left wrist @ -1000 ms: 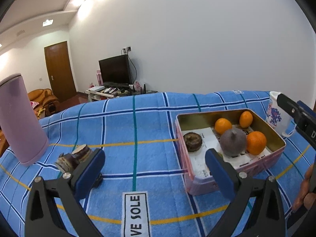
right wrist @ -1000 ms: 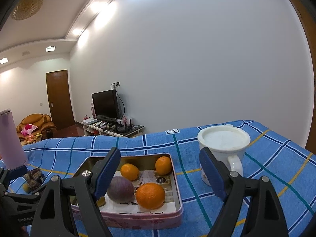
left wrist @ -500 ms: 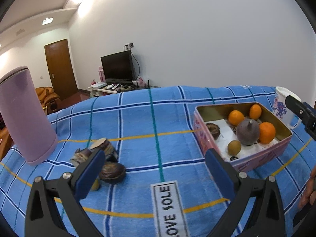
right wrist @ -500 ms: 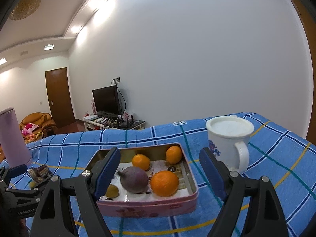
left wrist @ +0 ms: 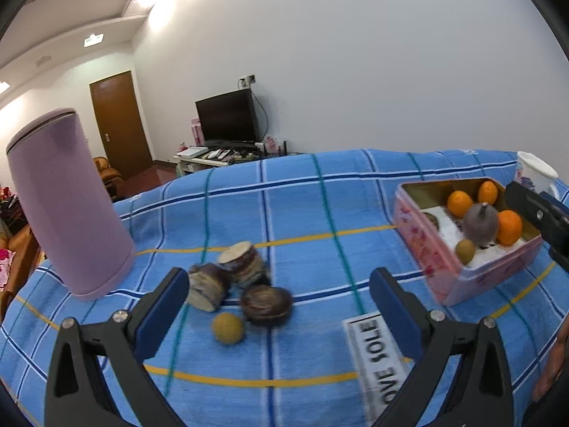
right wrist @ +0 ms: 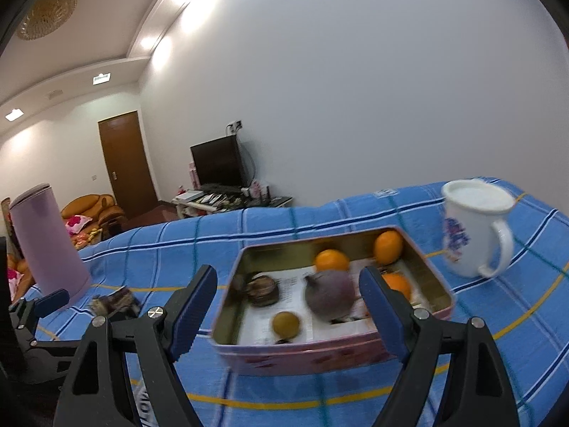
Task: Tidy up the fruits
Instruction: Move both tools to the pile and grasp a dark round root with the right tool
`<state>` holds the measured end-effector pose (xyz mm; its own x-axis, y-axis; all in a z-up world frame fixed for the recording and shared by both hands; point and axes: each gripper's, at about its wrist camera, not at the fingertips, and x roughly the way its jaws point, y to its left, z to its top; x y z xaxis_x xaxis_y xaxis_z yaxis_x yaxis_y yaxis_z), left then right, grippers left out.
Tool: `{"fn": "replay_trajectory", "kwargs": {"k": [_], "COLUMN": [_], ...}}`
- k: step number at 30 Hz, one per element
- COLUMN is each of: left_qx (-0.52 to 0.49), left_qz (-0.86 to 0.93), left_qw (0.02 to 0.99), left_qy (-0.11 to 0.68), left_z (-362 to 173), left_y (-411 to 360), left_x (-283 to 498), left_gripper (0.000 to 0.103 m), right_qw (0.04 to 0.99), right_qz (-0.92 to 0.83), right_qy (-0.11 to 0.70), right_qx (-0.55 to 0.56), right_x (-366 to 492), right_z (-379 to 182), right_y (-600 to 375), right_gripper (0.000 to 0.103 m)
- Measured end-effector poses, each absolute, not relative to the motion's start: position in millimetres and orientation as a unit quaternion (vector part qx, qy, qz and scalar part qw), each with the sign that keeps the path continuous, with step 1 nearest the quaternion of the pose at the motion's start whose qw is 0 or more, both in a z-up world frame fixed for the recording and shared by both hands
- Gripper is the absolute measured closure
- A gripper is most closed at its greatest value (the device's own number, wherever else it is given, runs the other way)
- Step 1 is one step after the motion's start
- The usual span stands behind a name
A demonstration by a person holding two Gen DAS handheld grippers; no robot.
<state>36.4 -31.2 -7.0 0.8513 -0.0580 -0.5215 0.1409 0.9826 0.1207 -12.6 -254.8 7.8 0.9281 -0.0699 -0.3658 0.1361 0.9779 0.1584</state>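
On the blue plaid bed, loose dark fruits and a small yellow-green fruit beside a lilac cylinder, left hand-held gripper jaws apart over them, pink tin of oranges before the right hand-held gripper, jaws apart, empty, white mug beyond.

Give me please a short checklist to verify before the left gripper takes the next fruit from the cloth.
1. Left gripper open, nothing between the pads: ok.
2. Small yellow-green fruit on the blue cloth, free on top: ok.
3. Fruit apart from the dark brown pieces: not ok, very close.
4. Pink tin has free floor: ok.
5. Right gripper open and empty: ok.
6. Picture sharp: not ok, blurred.
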Motion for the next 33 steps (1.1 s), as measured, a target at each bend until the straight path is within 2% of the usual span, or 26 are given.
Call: {"fn": "replay_trajectory", "kwargs": {"k": [14, 27, 30, 33], "left_qx": [0.052, 0.020, 0.031, 0.053], "left_qz": [0.002, 0.038, 0.035, 0.039], "left_qw": [0.948, 0.921, 0.923, 0.922], "left_qy": [0.313, 0.386, 0.383, 0.382], "left_z": [-11, -33, -31, -30], "left_y": [47, 115, 114, 111], "left_x": [77, 102, 101, 99], "left_gripper": [0.000, 0.000, 0.000, 0.000], "right_qw": [0.974, 0.930, 0.918, 0.904], "right_qz": [0.014, 0.134, 0.145, 0.153], "right_qy": [0.214, 0.341, 0.369, 0.399], "right_qx": [0.080, 0.016, -0.005, -0.002], "right_x": [18, 68, 81, 96], "right_z": [2, -25, -32, -42], "right_y": [-186, -100, -84, -75], "right_gripper": [0.020, 0.021, 0.032, 0.038]}}
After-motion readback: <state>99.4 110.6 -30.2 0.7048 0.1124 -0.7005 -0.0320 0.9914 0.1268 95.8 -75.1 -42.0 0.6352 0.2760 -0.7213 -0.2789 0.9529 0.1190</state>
